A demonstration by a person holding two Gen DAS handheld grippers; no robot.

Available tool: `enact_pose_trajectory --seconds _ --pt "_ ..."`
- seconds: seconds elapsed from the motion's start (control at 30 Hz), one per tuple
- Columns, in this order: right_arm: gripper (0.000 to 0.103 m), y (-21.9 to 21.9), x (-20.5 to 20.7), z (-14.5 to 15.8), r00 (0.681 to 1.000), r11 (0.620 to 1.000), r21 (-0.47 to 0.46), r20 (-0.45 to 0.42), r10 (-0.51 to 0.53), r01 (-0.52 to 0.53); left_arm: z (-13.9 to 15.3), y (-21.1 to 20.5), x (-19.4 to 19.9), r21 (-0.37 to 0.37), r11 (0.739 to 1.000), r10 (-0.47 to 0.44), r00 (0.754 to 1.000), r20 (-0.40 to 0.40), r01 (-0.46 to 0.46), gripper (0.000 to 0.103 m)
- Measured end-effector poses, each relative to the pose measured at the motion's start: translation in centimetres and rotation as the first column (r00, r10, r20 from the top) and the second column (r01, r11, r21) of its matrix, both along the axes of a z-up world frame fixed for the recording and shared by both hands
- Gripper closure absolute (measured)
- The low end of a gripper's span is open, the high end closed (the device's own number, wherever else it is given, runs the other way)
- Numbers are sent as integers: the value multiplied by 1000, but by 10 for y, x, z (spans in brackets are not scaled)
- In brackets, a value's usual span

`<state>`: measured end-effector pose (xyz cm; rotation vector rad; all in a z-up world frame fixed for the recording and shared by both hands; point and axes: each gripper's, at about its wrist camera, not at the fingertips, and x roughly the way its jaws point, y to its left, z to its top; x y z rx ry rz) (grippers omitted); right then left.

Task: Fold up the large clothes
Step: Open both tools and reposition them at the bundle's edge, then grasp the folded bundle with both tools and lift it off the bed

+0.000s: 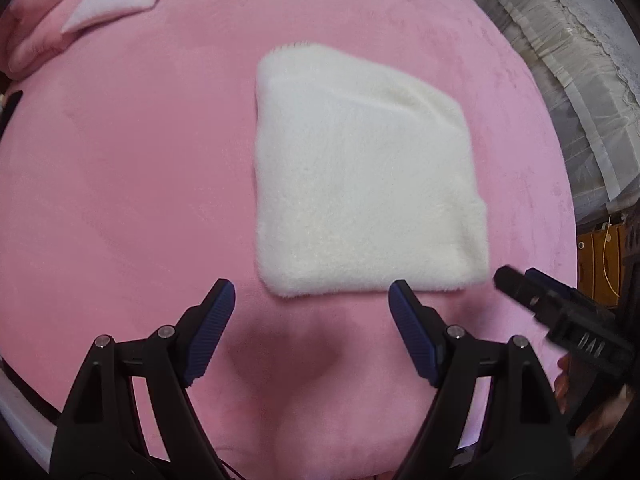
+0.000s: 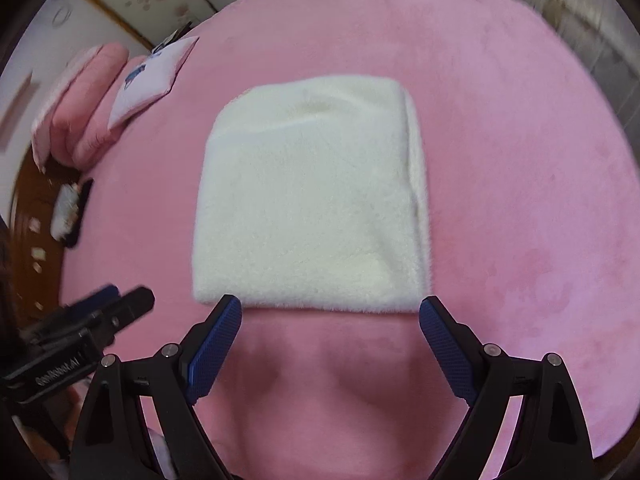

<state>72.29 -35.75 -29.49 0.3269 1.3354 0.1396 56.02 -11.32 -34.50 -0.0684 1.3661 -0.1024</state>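
Fleece garment [image 2: 308,196], white and folded into a thick square, lies mid-bed on the pink blanket [image 2: 520,160]. Nearest, the left gripper [image 1: 312,300] and right gripper [image 2: 330,314] hover released, holding nothing. Plush layers may spring open if brushed. Far left sits a pillow [image 2: 152,80].

Neighbouring tongs [image 1: 516,282] — blurred, perhaps edge-cropped

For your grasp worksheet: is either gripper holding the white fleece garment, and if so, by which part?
Nothing is held. The left gripper and right gripper are both open, clear of the folded white garment.
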Motion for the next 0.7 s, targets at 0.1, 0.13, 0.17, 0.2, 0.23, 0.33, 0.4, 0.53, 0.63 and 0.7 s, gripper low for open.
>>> enact_pose_trajectory --seconds 0.1,0.13,0.17,0.2,0.23,0.33,0.4,0.53,0.63,0.7 --pt "11 -32 21 -42 998 991 124 -52 -40 46 -28 13 20 -68 997 43 998 -43 -46 26" --pt "11 -40 28 -53 997 986 160 -66 -45 55 -37 17 28 -88 994 58 997 -52 -63 27" --pt "11 -50 36 -68 995 975 209 -84 -56 73 -43 21 36 -105 992 70 996 -62 -76 27" --pt "11 -57 43 -80 993 966 243 -101 -60 83 -49 25 43 -119 989 76 995 -66 -83 27" --pt "11 -66 53 -94 991 957 276 -116 -62 92 -56 28 53 -137 987 73 995 -67 -81 27" --pt "11 -80 77 -119 993 940 332 -102 -55 86 -78 36 83 -171 983 64 996 -61 -73 29" --pt "12 -87 91 -135 993 926 365 -105 -60 95 -89 35 96 -182 982 49 997 -61 -59 33" --pt "20 -85 106 -155 995 882 464 -84 -43 78 -107 37 118 -255 965 40 996 -80 -59 29" --pt "27 -75 110 -166 998 848 528 -62 -15 45 -112 38 125 -269 963 9 998 -66 -26 22" --pt "28 -69 111 -169 999 845 535 -47 -2 27 -119 38 129 -288 957 -4 998 -61 -13 18"
